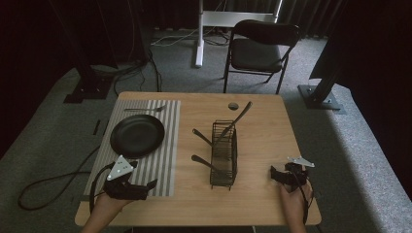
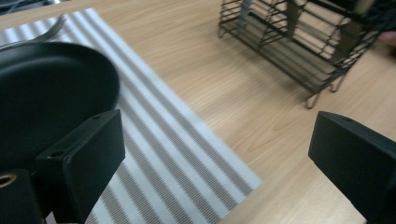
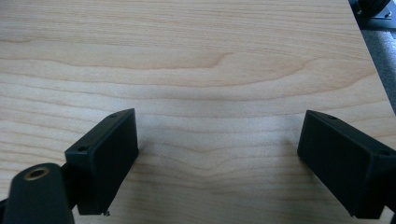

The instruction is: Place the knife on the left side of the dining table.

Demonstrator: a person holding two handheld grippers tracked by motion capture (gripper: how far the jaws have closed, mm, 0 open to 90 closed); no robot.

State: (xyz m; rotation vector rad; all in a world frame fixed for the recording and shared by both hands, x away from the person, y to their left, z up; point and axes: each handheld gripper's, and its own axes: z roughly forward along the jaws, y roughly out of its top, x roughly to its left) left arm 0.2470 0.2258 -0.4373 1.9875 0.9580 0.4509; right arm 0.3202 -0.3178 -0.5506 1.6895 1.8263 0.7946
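A black wire cutlery rack (image 1: 224, 154) stands in the middle of the wooden table (image 1: 262, 131), with several dark utensils (image 1: 235, 120) sticking out of it. A black plate (image 1: 137, 135) rests on a grey striped placemat (image 1: 163, 150) at the left, and a fork (image 1: 145, 109) lies beyond it. My left gripper (image 1: 145, 187) hovers open over the mat's near right corner; in its own view (image 2: 217, 154) the jaws stand wide apart, the plate (image 2: 46, 93) to the left and the rack (image 2: 299, 42) ahead. My right gripper (image 1: 278, 174), open, sits near the table's front right over bare wood (image 3: 217, 154).
A small dark round disc (image 1: 233, 105) lies near the table's far edge. A black folding chair (image 1: 260, 48) stands behind the table. Cables (image 1: 53, 182) trail on the carpet at the left. Dark stand bases (image 1: 320, 97) flank the table.
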